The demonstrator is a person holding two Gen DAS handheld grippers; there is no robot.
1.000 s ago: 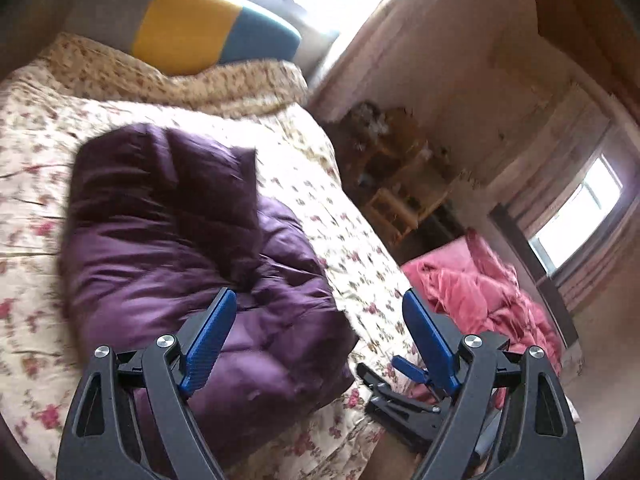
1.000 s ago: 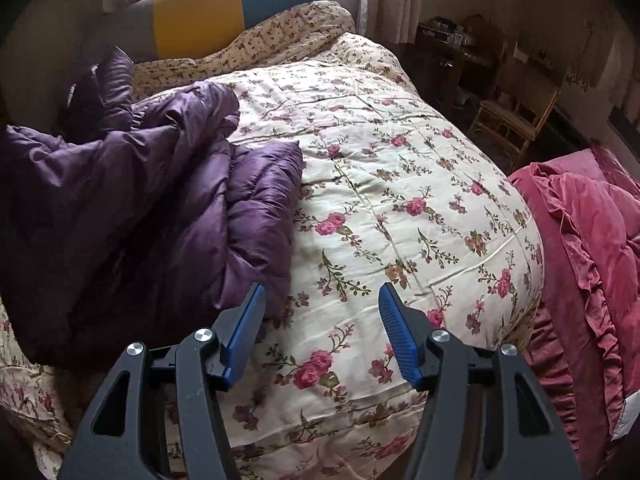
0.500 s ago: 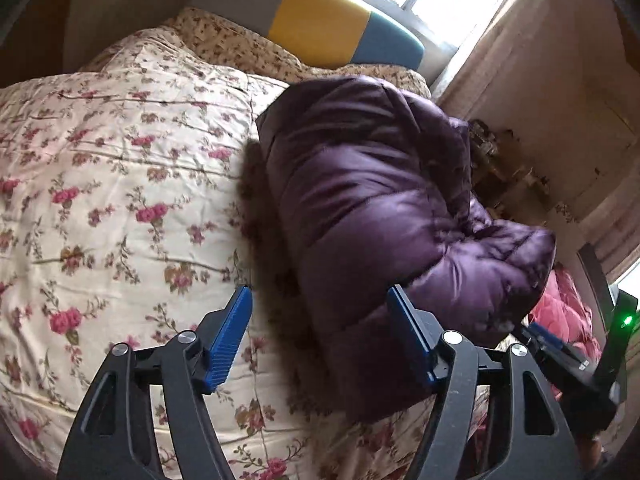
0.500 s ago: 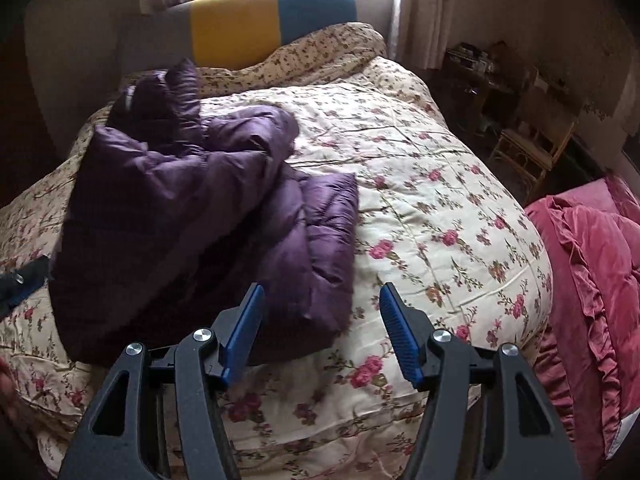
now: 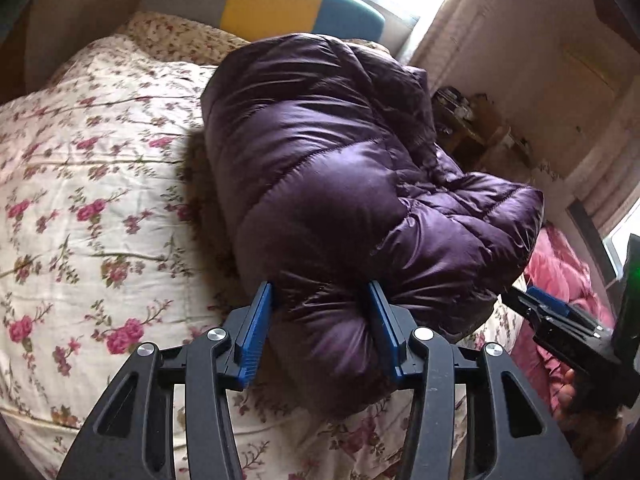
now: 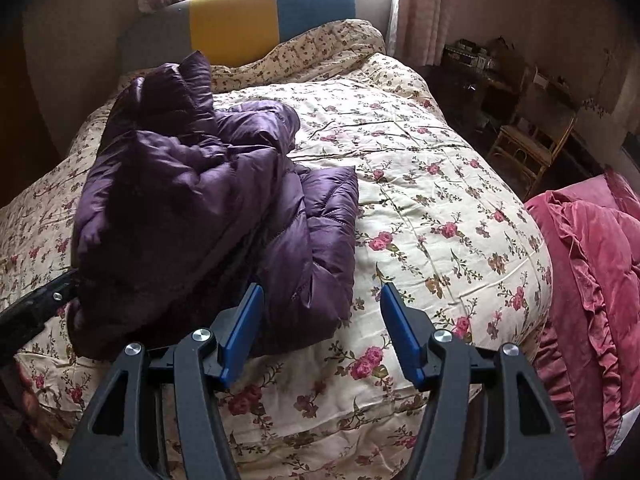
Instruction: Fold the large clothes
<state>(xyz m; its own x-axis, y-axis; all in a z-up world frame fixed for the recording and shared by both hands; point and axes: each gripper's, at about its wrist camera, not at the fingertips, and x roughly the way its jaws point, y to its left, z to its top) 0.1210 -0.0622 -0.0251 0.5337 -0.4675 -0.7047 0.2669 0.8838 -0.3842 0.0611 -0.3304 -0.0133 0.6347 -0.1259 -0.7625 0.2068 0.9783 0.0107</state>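
A purple puffer jacket (image 5: 344,184) lies bunched and partly folded on the flowered bedspread (image 5: 80,168). In the left wrist view my left gripper (image 5: 320,308) has its blue pads on either side of the jacket's near puffy edge. Its jaws are closing, and the fabric bulges between them. In the right wrist view the jacket (image 6: 200,208) sits left of centre. My right gripper (image 6: 320,320) stands open over the bedspread (image 6: 440,208), just right of the jacket's near corner, with nothing between its fingers. The right gripper's black body (image 5: 560,324) shows at the right edge of the left wrist view.
A grey, yellow and teal headboard (image 6: 256,20) stands at the far end under a window. A pink ruffled blanket (image 6: 592,264) lies beside the bed on the right. A wicker chair (image 6: 532,148) and dark shelves (image 6: 476,60) stand along the right wall.
My left gripper has dropped onto the jacket's near edge and narrowed its jaws around it. The right gripper has drawn back a little and stays open.
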